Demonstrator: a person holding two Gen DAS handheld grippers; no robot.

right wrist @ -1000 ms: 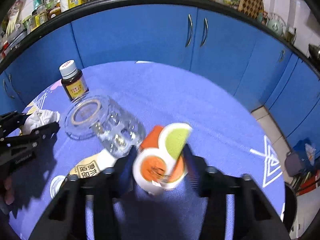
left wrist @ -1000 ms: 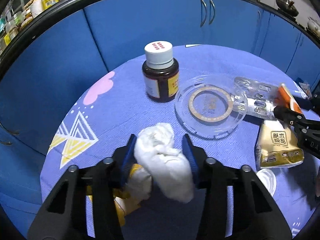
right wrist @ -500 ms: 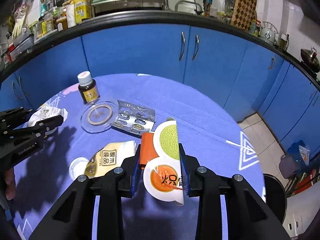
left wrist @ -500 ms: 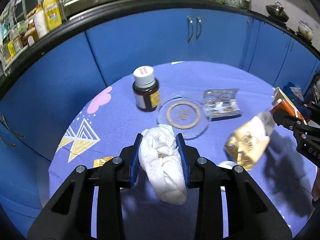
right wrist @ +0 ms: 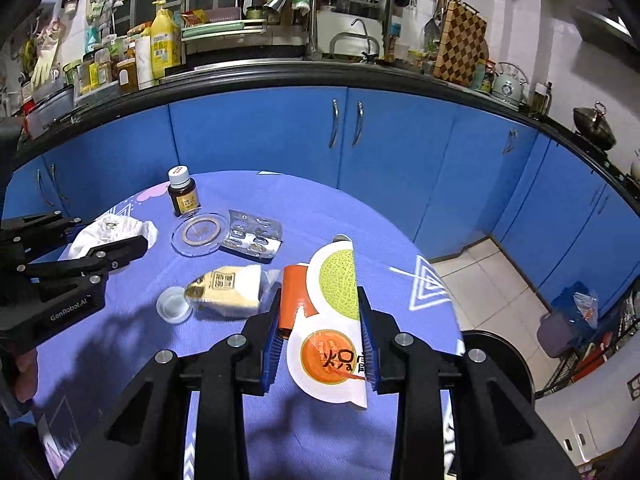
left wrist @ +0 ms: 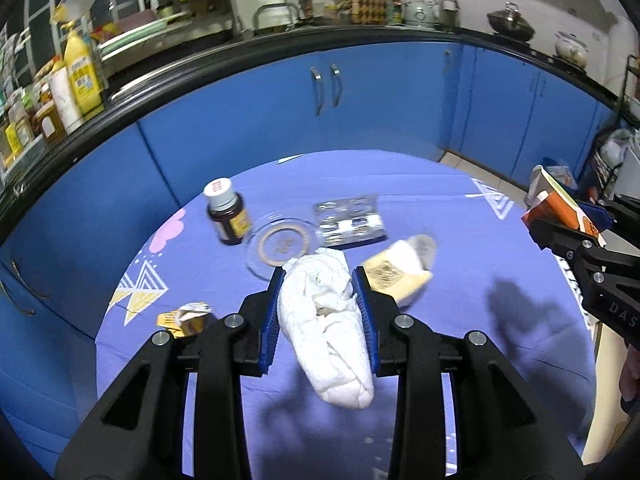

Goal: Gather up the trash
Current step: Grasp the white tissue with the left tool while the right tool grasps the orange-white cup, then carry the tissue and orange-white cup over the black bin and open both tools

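So both my tools are clamped on trash, lifted clear for binning: left gripper (left wrist: 320, 304) squeezing the crumpled white tissue wad (left wrist: 328, 328) at frame centre, right gripper (right wrist: 318, 320) pinching the flat orange-and-white melon-print wrapper (right wrist: 332, 320)

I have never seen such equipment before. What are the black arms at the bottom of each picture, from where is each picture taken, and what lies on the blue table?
There is no robot here. A person holds one hand-held two-finger gripper in each hand, and a wide-angle camera on each looks forward along its fingers. The black parts are those fingers.

The left gripper is shut on a crumpled white tissue. The right gripper is shut on a folded food wrapper printed with a melon. Each gripper also shows at the edge of the other's view.

On the round table lie a brown pill bottle, a clear glass dish, a blister pack, a beige snack packet, a small white cap and a yellow scrap.
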